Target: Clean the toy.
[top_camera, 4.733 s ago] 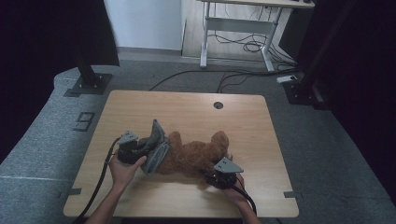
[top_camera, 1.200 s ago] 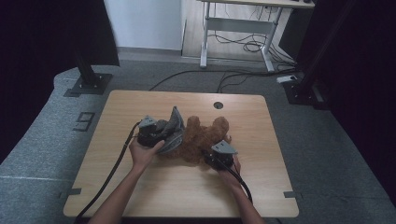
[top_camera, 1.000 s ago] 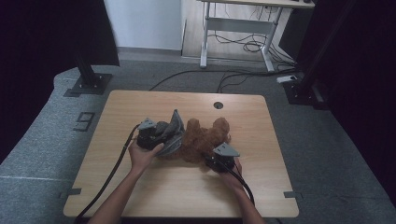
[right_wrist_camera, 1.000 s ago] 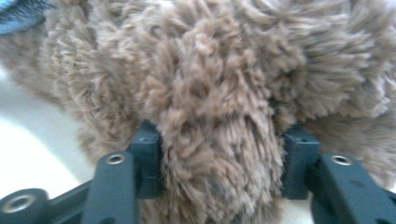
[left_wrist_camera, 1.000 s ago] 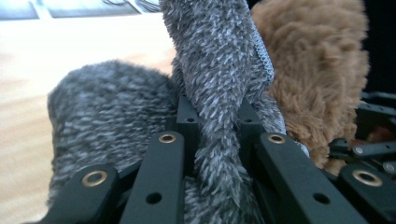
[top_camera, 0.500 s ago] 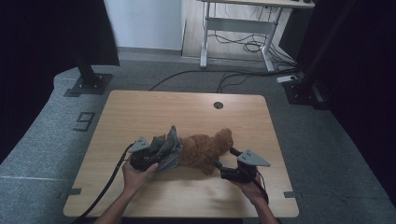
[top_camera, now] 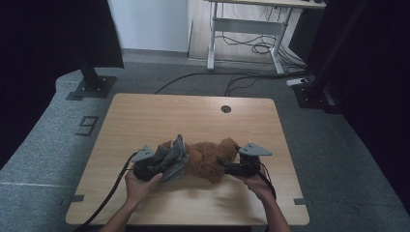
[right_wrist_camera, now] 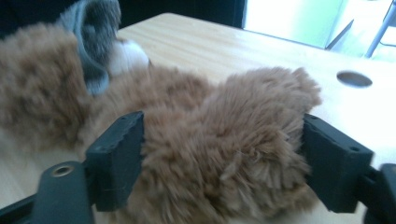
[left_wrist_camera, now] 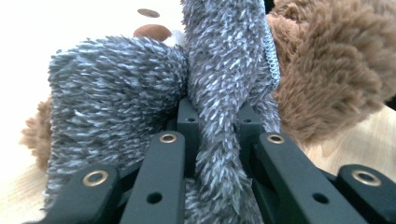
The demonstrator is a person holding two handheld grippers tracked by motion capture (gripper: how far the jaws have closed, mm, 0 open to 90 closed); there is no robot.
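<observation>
One brown plush toy (top_camera: 208,159) lies on the desk (top_camera: 193,116), near the front edge, between two grippers. One grey furry garment (top_camera: 173,155) sits at the toy's left end, partly on it. Left gripper (top_camera: 167,164): jaws clamped tight on a fold of the grey garment; the left gripper view shows the fold (left_wrist_camera: 224,154) pinched between the two black jaws, with brown plush (left_wrist_camera: 327,74) just behind it. Right gripper (top_camera: 223,164): jaws wide, having just been closing a little; in the right gripper view a brown plush limb (right_wrist_camera: 233,144) fills the gap between them, fur touching both pads, firmness of grip not determinable. One round hole (top_camera: 226,109) sits at the desk's far side. Two hands hold the grippers.
</observation>
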